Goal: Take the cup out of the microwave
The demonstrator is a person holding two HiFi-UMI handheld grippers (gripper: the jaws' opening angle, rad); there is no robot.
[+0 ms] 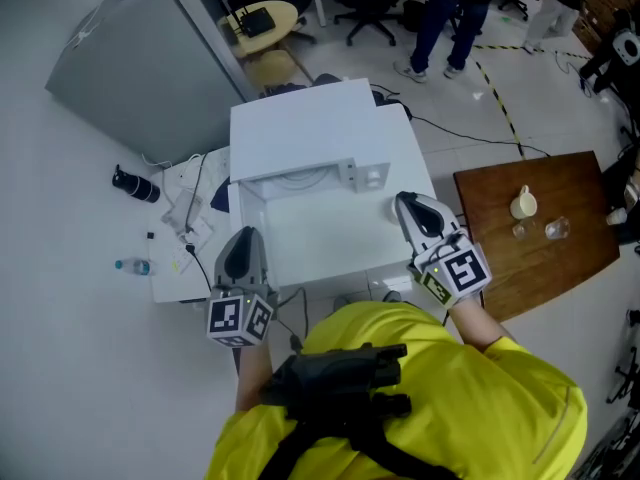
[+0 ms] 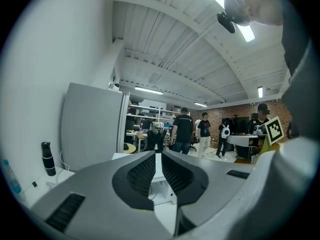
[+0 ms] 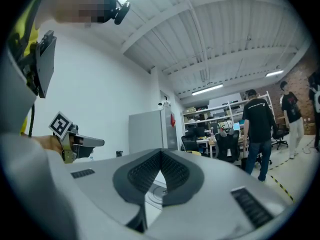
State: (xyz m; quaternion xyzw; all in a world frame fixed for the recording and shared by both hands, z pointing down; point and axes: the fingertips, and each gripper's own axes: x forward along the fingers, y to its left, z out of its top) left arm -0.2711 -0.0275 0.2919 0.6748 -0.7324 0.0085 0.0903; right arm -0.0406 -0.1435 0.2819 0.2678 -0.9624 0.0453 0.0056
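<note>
The left gripper [image 1: 245,236] and right gripper [image 1: 403,200] both have their jaws closed on nothing and face the white microwave [image 1: 310,133] just ahead, where no cup shows; the only cup [image 1: 523,203] in sight stands on the wooden tabletop [image 1: 560,253], well right of the right jaws.

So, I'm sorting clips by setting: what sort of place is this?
Most likely an open lab or workshop office, not a home kitchen: office chairs, striped floor tape, and stocked shelves with people standing about.
</note>
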